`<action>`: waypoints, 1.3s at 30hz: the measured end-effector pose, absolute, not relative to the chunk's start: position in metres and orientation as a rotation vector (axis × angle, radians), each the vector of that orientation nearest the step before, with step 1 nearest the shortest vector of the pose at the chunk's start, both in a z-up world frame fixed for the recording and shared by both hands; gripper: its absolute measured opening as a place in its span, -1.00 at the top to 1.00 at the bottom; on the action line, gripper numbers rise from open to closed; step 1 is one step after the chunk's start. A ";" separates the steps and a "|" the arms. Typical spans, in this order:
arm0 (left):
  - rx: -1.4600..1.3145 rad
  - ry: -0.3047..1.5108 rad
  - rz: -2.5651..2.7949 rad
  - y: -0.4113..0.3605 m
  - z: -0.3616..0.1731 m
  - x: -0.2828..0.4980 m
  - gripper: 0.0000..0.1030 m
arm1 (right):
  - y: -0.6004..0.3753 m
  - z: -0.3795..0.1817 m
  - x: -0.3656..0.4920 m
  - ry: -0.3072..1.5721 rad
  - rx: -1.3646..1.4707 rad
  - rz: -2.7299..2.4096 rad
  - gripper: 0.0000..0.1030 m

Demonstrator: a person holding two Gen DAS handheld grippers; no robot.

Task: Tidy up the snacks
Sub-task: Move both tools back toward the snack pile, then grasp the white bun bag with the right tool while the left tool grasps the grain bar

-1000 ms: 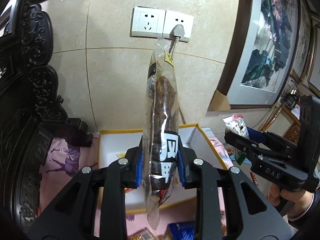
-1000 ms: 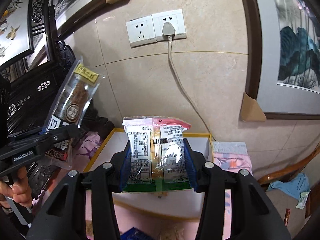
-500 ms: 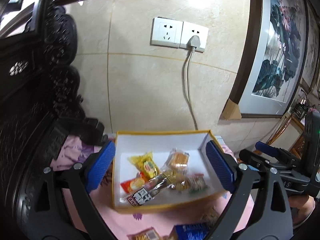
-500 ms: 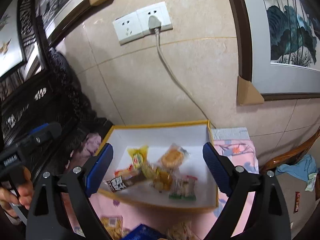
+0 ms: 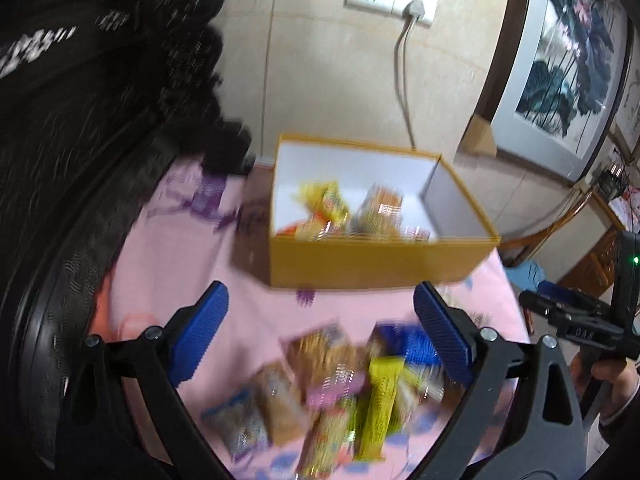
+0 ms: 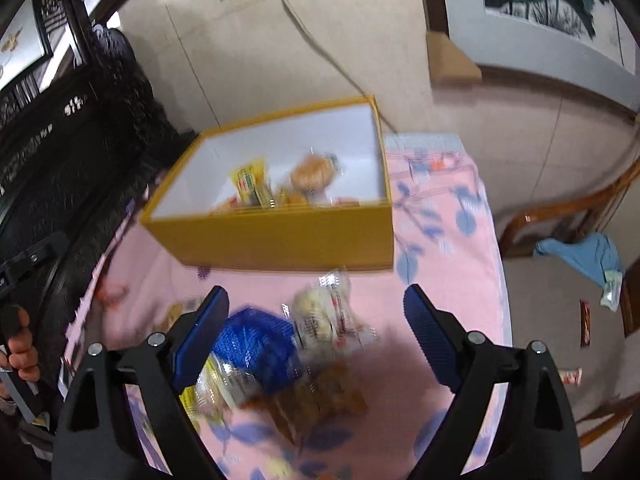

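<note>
A yellow box (image 5: 380, 268) with white inside walls stands on the pink cloth; it shows too in the right wrist view (image 6: 280, 240). Several snack packets (image 5: 324, 204) lie in it. My left gripper (image 5: 320, 292) is open and holds nothing, hanging over a blurred pile of loose snacks (image 5: 340, 392) in front of the box. My right gripper (image 6: 315, 295) has its jaws wide and closing, nothing pressed between them, above the same pile (image 6: 316, 320), beside a blue packet (image 6: 252, 348). A yellow bar (image 5: 380, 400) lies in the pile.
Dark carved wooden furniture (image 5: 80, 120) rises on the left. A wall socket (image 5: 414, 8) feeds a cable down behind the box. A framed painting (image 5: 560, 72) leans at right. A wooden chair with a blue cloth (image 6: 580, 252) and wrappers on the floor (image 6: 586, 320) are right of the table.
Both grippers, shut on snack packets above the box a second ago, opened and let them fall in. Since then both have sunk and drawn back over the loose pile.
</note>
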State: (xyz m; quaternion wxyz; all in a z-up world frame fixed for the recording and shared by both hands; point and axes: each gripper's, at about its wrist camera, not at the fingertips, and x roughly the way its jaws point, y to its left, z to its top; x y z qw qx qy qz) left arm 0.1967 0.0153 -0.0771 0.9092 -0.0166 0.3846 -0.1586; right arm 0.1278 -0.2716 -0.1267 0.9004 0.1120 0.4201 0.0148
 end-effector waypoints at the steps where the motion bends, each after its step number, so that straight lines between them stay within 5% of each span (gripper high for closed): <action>1: -0.036 0.813 -0.322 0.020 -0.083 0.189 -0.85 | -0.270 -0.132 0.127 0.884 0.216 0.028 -0.64; 26: -0.121 0.864 -0.151 0.093 -0.103 0.139 -0.85 | -0.238 -0.224 0.215 1.171 -0.128 0.078 -0.47; 34: -0.035 0.879 -0.169 0.085 -0.116 0.137 -0.85 | -0.236 -0.237 0.216 1.188 -0.163 0.100 0.21; 39: 0.066 0.899 -0.246 0.064 -0.131 0.134 -0.85 | -0.241 -0.226 0.201 1.145 -0.160 0.076 0.24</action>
